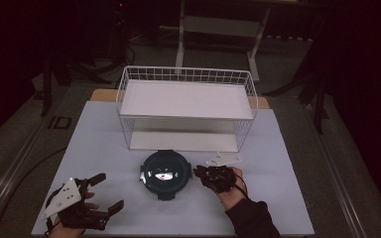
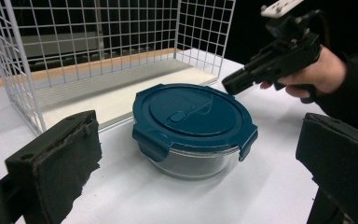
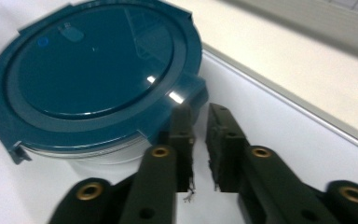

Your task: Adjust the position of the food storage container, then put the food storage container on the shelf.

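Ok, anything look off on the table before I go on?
Mostly tidy: container upright, lid seated flat, rack square. Only oddity: the left claw's foam pad looks torn and ragged along its edge.

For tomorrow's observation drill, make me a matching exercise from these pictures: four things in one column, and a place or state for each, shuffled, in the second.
Column A
1. left gripper
2. right gripper
3. round container
4. wire rack

Column B
a. behind the container, at the far part of the table
b. jaws wide apart, nothing between them
c. closed with a teal clip-on lid
d. jaws nearly together, tips beside a lid clip

Pairs: 1-b, 2-d, 3-c, 4-a
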Motion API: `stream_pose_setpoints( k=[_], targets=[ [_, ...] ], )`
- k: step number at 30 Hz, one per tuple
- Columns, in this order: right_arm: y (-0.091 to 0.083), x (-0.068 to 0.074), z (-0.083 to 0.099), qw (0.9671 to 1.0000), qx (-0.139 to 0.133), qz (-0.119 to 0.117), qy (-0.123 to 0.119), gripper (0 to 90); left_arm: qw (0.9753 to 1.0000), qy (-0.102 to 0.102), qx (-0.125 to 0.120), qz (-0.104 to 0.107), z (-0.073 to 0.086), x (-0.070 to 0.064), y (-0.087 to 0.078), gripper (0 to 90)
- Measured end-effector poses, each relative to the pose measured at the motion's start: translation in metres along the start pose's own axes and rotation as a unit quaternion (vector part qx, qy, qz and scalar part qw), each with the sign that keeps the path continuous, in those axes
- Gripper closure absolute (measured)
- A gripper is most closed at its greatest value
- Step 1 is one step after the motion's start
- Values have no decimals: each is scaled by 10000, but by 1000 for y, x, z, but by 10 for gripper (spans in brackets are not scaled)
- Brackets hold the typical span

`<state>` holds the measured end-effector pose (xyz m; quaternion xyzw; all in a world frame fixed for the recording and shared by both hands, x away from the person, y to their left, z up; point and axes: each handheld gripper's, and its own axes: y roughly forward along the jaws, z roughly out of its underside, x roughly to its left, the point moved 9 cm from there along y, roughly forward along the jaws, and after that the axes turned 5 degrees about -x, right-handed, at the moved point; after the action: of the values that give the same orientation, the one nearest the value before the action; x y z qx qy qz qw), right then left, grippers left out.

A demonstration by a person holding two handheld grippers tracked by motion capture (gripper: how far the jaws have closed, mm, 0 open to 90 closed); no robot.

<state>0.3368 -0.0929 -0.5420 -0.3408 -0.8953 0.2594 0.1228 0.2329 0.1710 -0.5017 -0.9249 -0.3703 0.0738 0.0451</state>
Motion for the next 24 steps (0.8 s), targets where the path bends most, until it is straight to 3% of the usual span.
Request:
stream_pose_setpoints(
  k=[2, 7, 10, 15, 24],
  targets=[
    [-6, 0, -2, 10000, -84, -40, 30, 674, 10000, -17, 20, 20, 0, -1, 0, 0],
    [-16, 5, -7, 9991, -401, -129, 58, 343, 9999, -29, 82, 69, 0, -3, 1, 0],
    [-21, 10, -10, 9980, -557, -287, 41, 200, 9998, -19, 151, 106, 0, -6, 1, 0],
    [-32, 16, -18, 9946, -830, -611, 141, 132, 9996, -82, 239, 153, -5, -9, 3, 0],
    [-51, 20, -30, 9909, -1180, -594, -271, 167, 9980, -359, 501, 105, -20, -6, 6, 0]
  ],
)
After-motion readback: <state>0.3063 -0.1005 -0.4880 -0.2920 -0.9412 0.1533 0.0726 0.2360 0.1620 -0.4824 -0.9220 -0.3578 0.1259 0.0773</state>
